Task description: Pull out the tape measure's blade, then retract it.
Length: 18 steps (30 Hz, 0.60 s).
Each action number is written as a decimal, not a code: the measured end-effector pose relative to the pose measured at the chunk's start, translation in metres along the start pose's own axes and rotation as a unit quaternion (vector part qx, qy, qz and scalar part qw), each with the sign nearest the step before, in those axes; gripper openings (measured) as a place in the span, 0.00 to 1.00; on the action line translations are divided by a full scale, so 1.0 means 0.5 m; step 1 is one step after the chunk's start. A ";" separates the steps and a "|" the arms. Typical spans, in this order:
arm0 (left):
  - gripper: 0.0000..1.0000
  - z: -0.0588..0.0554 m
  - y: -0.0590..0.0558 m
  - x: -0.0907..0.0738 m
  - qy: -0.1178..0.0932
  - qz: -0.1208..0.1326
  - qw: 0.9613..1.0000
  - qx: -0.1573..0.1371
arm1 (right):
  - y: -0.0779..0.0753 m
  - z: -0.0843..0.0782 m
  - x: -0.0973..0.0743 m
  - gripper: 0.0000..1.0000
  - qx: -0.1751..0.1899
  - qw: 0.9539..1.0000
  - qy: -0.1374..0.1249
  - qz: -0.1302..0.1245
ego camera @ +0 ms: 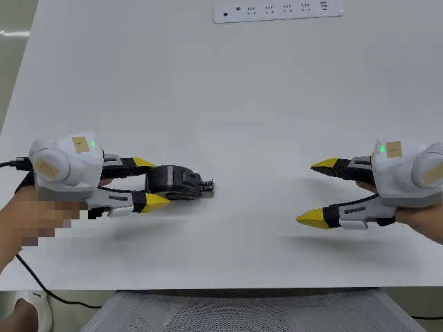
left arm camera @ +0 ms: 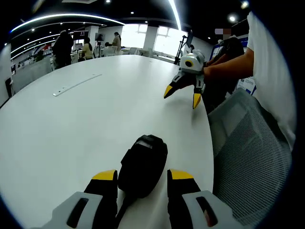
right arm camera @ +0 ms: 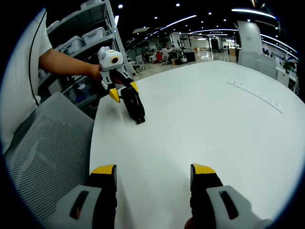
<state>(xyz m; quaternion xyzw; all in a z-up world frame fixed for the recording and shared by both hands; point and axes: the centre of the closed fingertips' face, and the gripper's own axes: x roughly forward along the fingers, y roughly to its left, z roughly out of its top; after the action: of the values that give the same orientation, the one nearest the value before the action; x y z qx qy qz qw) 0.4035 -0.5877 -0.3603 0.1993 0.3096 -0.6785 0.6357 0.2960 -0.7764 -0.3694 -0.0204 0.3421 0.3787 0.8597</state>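
Tape measure between the left gripper's jaws, right gripper standing off

On the white tabletop [ego camera: 228,104], the left gripper [ego camera: 160,182] has its jaws on either side of the black tape measure [ego camera: 176,181] (close against it, though I cannot tell if they press). The measure's blade end points right. Well apart, the right gripper [ego camera: 306,192] hovers with its jaws spread.

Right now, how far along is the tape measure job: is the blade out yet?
Early stage. Done: the left claw sits closed on the sides of the tape measure. In hand: nothing more; the right claw is open, empty and well apart from it. Left: the blade is inside the case, with its end hook at the mouth, so pulling out and retracting both remain.
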 end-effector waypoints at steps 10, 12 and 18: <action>0.33 -0.003 0.008 0.004 0.014 -0.005 1.000 0.011 | 0.007 -0.004 0.012 0.60 -0.004 1.000 0.003 0.008; 0.33 -0.004 0.008 0.004 0.017 -0.006 1.000 0.016 | 0.009 -0.001 0.013 0.60 -0.005 1.000 0.002 0.010; 0.33 -0.004 0.006 0.008 0.027 -0.003 0.999 0.026 | 0.017 0.016 0.036 0.57 -0.028 0.999 -0.007 0.023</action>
<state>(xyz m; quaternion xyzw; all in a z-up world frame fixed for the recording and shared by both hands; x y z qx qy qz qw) 0.4058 -0.5893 -0.3647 0.2331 0.3099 -0.6826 0.6194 0.3035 -0.7562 -0.3722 -0.0338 0.3261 0.4081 0.8520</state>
